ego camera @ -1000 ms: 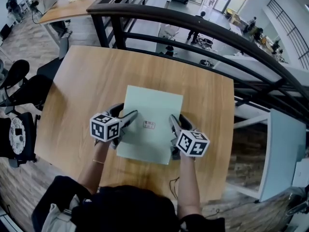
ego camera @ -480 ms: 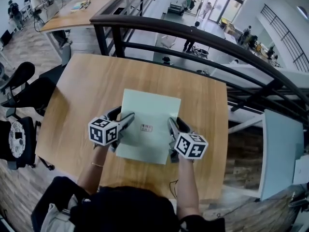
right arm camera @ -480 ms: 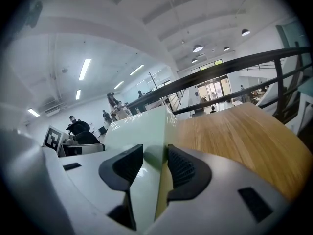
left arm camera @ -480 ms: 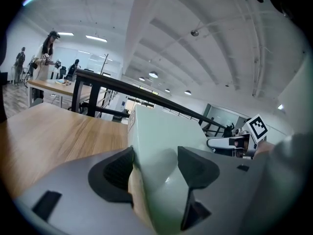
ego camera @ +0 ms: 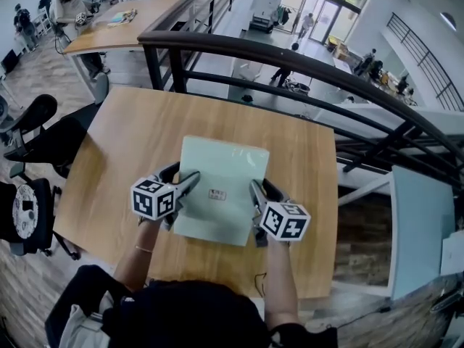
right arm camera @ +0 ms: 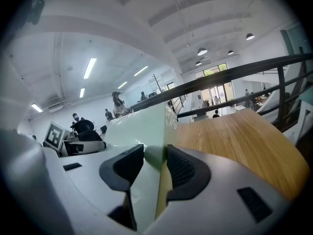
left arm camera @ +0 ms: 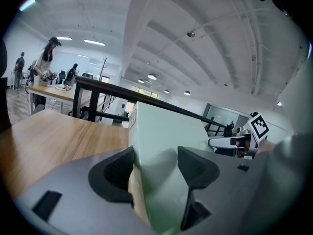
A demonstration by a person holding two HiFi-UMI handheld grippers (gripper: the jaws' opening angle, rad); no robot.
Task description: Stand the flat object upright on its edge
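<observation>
Change: the pale green flat rectangular panel (ego camera: pixel 221 172) looks shorter front to back than a second ago. I judge its near edge has risen with both my hands.
Left claw (ego camera: pixel 185 183): pinching the panel's left edge.
Right claw (ego camera: pixel 255 194): its jaws have just been closing with the panel's right edge between them, and the pads now press on it.
Place: middle of the light wooden table (ego camera: pixel 130 122), toward its near edge.
Meaning: tilting has begun, probably pivoting on the far edge; the panel is not yet upright.
</observation>
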